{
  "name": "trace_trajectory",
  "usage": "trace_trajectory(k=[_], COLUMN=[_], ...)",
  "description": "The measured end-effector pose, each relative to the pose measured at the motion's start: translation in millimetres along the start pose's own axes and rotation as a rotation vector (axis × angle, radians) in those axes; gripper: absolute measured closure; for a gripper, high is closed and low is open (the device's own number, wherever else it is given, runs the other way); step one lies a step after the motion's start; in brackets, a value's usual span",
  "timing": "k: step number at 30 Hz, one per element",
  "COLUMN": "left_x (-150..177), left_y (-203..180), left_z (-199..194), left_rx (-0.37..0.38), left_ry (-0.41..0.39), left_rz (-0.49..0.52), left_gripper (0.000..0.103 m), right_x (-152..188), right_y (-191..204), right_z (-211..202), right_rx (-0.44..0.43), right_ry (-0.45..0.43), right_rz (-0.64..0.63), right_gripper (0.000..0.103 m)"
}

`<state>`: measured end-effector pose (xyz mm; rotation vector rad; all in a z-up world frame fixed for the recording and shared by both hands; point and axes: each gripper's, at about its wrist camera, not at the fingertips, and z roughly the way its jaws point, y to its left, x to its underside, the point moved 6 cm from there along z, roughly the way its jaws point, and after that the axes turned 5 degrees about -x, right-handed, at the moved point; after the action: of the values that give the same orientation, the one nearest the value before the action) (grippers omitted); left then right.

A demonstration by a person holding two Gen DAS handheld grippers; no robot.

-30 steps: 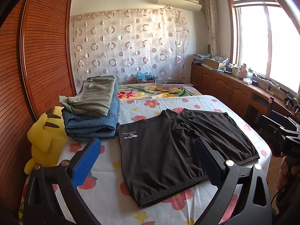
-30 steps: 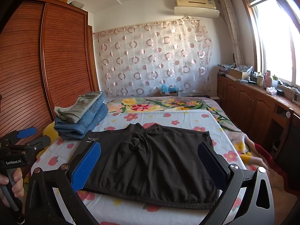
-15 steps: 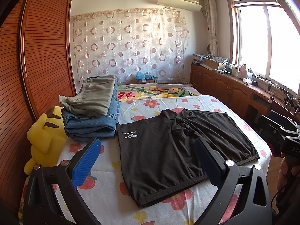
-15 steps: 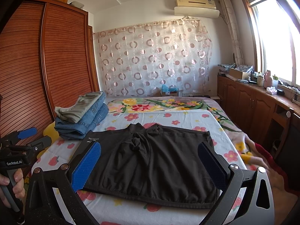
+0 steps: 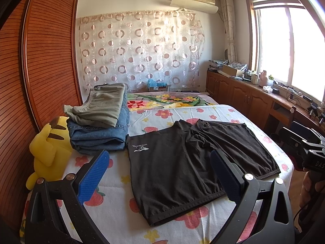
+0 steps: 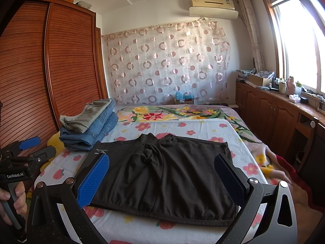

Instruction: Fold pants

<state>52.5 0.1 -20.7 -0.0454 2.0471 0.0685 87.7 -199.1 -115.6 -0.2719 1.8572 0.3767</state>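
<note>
Black shorts (image 5: 182, 166) lie spread flat on the flowered bed sheet, waistband toward me, legs pointing away; they also show in the right wrist view (image 6: 168, 172). My left gripper (image 5: 160, 174) is open and empty, held above the near edge of the bed over the shorts' left half. My right gripper (image 6: 162, 179) is open and empty, above the waistband. The left gripper also shows in the right wrist view (image 6: 30, 150), at the left edge. The right gripper shows at the right edge of the left wrist view; its fingers are out of sight there.
A stack of folded jeans with olive pants on top (image 5: 101, 122) sits at the bed's left, also in the right wrist view (image 6: 87, 126). A yellow plush toy (image 5: 48, 148) lies beside the wardrobe (image 5: 40, 61). Wooden cabinets (image 6: 274, 118) line the right wall.
</note>
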Motion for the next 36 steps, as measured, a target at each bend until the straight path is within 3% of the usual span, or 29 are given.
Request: trace_trajectory(k=[36], left_x=[-2.0], left_y=[-6.1], left_z=[-4.3], left_rx=[0.002], left_ry=[-0.005], left_rz=[-0.002], left_gripper=[0.003], right_x=[0.3], right_y=[3.6], right_z=[-1.0], right_rx=[-0.001], right_ry=[0.001], right_rz=[-0.002], right_gripper=[0.0])
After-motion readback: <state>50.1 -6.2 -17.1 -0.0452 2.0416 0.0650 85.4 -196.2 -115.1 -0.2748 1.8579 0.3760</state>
